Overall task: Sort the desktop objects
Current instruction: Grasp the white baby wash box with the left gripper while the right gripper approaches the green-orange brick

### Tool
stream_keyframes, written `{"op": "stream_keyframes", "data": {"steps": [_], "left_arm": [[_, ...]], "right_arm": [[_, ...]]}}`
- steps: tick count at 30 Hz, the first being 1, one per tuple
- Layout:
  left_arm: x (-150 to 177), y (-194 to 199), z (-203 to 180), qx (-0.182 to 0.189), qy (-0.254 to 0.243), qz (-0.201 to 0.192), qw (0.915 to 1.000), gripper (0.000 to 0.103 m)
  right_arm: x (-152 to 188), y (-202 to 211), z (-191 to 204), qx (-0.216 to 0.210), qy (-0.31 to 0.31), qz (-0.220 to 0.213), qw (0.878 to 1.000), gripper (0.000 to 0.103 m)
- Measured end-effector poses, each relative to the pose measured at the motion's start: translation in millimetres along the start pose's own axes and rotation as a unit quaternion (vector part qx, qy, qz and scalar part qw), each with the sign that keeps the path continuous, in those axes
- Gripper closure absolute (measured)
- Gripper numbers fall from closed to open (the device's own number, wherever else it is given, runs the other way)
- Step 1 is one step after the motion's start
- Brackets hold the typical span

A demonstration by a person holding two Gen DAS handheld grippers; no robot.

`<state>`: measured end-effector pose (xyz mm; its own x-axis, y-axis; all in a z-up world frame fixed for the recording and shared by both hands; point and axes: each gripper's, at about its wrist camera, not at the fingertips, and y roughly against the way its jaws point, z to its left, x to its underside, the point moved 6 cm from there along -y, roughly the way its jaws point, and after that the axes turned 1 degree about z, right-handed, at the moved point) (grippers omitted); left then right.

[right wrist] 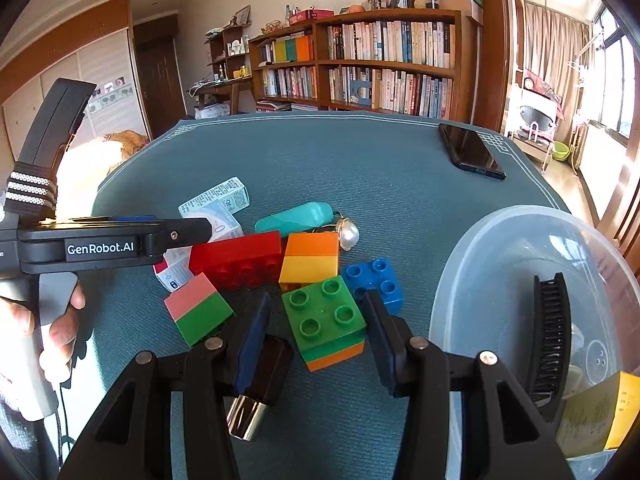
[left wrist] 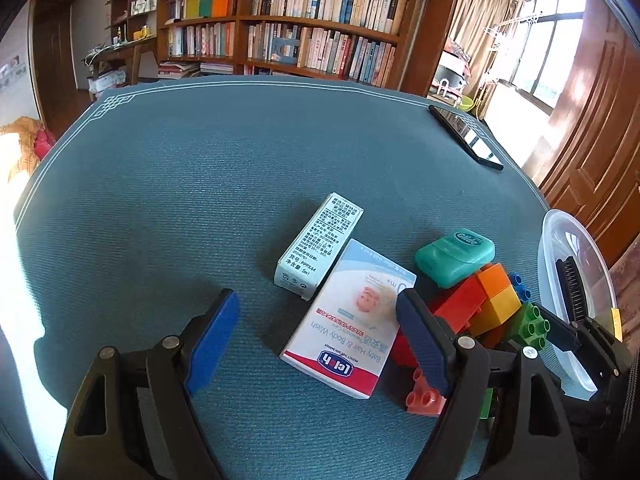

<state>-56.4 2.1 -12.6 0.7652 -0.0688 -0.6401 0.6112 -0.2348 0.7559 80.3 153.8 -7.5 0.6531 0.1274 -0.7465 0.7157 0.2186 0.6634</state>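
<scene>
My right gripper (right wrist: 320,320) has closed around a green-over-orange block (right wrist: 326,320). Its right pad presses the block's side, while its left pad meets a dark tube with a silver base (right wrist: 260,380) lying against the block. Around it lie a red brick (right wrist: 236,258), an orange-yellow block (right wrist: 310,260), a blue block (right wrist: 374,280) and a pink-green block (right wrist: 198,308). My left gripper (left wrist: 316,304) stands open above a baby wash box (left wrist: 348,320), touching nothing. A small white box (left wrist: 318,246) and a teal floss case (left wrist: 454,254) lie just beyond.
A clear plastic bowl (right wrist: 480,248) at the right holds a black comb (right wrist: 548,332) and a yellow box (right wrist: 600,412). A black phone (right wrist: 470,152) lies at the far right of the teal mat. A pearl ornament (right wrist: 348,234) rests by the floss case. A hand (right wrist: 60,320) holds the left gripper.
</scene>
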Motion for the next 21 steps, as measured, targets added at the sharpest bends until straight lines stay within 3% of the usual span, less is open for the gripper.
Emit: {"op": "stream_keyframes", "data": {"steps": [6, 9, 12, 21], "left_arm": [[7, -10, -19, -0.014, -0.063, 0.014, 0.9978, 0.02], [6, -8, -20, -0.017, -0.069, 0.007, 0.9974, 0.021], [8, -14, -17, -0.008, -0.059, 0.02, 0.9981, 0.038], [3, -1, -24, -0.006, -0.063, -0.001, 0.998, 0.047]], "right_arm": [[0, -8, 0, 0.004, 0.0, 0.013, 1.0, 0.051], [2, -6, 0, 0.007, 0.002, 0.012, 1.0, 0.051], [2, -7, -1, 0.006, -0.001, 0.012, 1.0, 0.052], [4, -5, -5, 0.01, -0.012, 0.008, 1.0, 0.06]]}}
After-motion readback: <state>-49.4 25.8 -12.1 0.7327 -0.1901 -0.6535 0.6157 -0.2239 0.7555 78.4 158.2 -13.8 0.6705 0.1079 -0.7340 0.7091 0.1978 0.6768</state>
